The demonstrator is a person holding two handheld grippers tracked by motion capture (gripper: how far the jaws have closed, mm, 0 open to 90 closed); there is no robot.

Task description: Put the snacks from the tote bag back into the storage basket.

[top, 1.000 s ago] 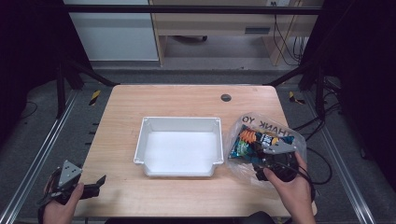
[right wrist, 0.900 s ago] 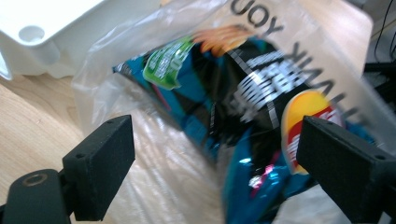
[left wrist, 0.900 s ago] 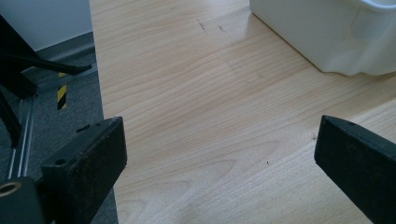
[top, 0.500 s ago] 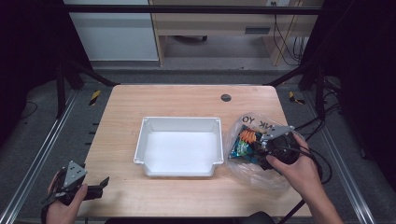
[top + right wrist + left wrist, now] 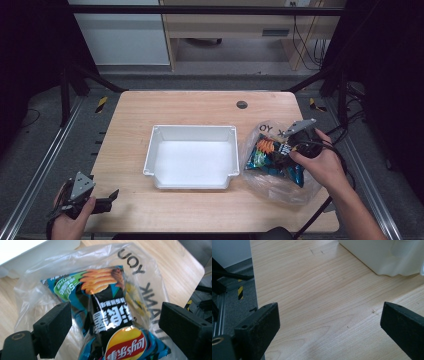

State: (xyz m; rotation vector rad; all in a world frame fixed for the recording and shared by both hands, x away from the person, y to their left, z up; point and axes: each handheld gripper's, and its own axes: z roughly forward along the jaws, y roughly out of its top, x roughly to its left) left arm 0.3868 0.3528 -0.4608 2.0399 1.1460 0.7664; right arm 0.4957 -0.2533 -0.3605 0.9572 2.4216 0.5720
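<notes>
Right gripper (image 5: 286,150) has moved up the table since the earlier frames, off the near edge and onto the bag; left gripper (image 5: 107,197) unchanged at the near left corner. Left jaws wide apart over bare wood, holding nothing. Right jaws wide apart too, straddling the chip packet (image 5: 110,315) without clamping it. Packet is glossy, crinkled foil, black and blue, lying inside the clear plastic bag (image 5: 150,287) printed with black letters. Bag sits just right of the white tray (image 5: 192,157), rectangular, smooth plastic, on the pale wood-grain table (image 5: 200,107).

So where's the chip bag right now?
High view: the chip bag lies inside the clear plastic bag at the table's right, beside the white tray, under the right gripper.
</notes>
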